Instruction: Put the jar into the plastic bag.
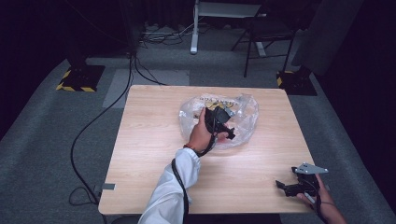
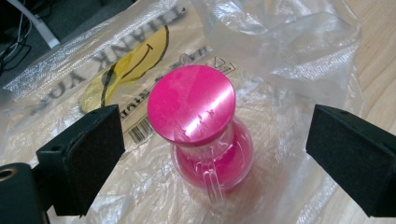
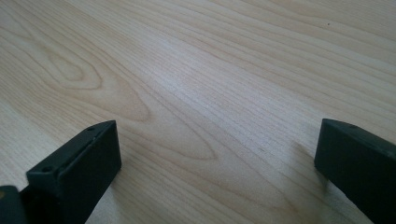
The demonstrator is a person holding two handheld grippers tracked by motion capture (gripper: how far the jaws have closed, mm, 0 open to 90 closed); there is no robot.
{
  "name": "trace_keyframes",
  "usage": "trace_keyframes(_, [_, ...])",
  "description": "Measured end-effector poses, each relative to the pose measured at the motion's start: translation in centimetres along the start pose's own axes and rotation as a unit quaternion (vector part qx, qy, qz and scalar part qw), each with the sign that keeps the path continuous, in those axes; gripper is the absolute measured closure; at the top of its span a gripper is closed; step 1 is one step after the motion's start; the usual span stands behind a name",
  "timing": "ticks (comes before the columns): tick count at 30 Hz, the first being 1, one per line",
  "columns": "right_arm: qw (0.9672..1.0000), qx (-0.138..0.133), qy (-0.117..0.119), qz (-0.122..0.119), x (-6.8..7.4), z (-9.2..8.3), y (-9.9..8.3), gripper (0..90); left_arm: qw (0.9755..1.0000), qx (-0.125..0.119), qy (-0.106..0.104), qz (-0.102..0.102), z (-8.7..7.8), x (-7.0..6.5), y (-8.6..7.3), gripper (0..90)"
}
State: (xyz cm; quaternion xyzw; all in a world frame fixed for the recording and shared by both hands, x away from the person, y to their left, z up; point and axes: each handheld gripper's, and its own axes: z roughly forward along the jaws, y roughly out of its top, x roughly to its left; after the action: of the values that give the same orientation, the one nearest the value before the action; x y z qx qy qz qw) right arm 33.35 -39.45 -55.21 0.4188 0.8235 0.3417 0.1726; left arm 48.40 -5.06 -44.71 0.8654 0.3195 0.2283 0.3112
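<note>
The left tool hangs spread wide over a clear glass jar with a glossy pink lid, lying on a crinkled transparent plastic bag mid-bench. Slick film could snag, tipping the jar. The right tool gapes idle above the pale wooden bench.

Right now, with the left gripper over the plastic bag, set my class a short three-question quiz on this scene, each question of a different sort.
1. True or false: the left gripper is shut on the pink-lidded jar.
2. Multiple choice: the jar rests on (A) bare wood, (B) the clear plastic bag, (C) a tray.
3. Fill the gap: the right gripper hangs open over the bare wooden ____.

Key
1. False: its jaws stand wide apart either side of the jar, touching nothing.
2. B: crinkled plastic lies under and around it.
3. table.
</note>
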Motion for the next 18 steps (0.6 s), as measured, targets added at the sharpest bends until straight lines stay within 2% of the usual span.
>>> trace_keyframes(4, [1.0000, 0.000, 0.000, 0.000, 0.0, 0.0, 0.0, 0.3, 1.0000, -0.001, -0.001, 0.006, -0.5, -0.1, -0.1, 4.3])
trace_keyframes(13, [1.0000, 0.000, 0.000, 0.000, 0.0, 0.0, 0.0, 0.3, 0.9994, 0.000, -0.004, 0.033, -1.8, -0.5, -0.4, 4.4])
trace_keyframes(18, [1.0000, 0.000, 0.000, 0.000, 0.0, 0.0, 0.0, 0.2, 0.9984, 0.003, 0.001, 0.057, -2.5, -1.1, -0.6, 4.3])
